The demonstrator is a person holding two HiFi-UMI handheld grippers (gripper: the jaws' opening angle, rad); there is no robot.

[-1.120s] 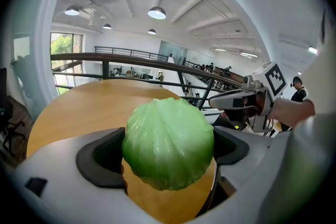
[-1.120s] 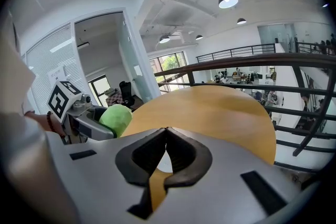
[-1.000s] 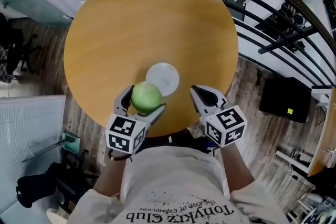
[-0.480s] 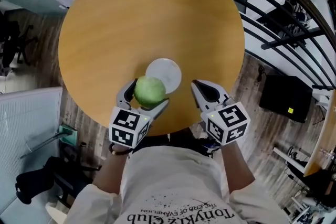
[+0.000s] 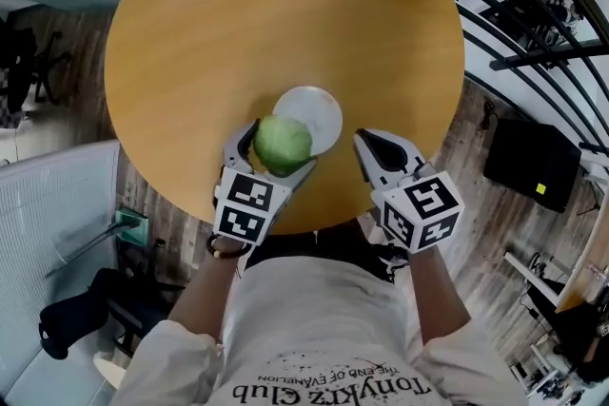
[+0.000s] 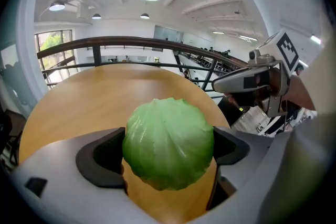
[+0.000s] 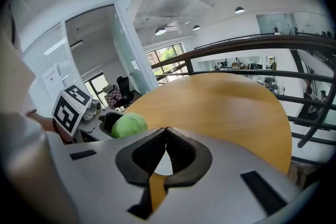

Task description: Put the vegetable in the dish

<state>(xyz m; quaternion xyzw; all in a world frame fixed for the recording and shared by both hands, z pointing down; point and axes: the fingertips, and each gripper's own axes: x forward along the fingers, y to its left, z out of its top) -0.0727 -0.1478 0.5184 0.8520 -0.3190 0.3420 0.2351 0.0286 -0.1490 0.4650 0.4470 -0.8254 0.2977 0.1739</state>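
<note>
Pinched between the fingers of the left gripper (image 5: 278, 152), the green cabbage (image 6: 169, 143) hangs over the near-left rim of the white dish (image 5: 322, 107) on the round wooden surface (image 5: 276, 14), apparently lined up for lowering. The right gripper (image 5: 365, 139) hovers just right, fingers pressed together on nothing.

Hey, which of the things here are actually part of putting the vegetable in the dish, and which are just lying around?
Part of the job:
- cabbage, gripped in the left tongs
- white dish on the table
- right tongs, shut and empty

Just around:
- railing
- black box on the floor
</note>
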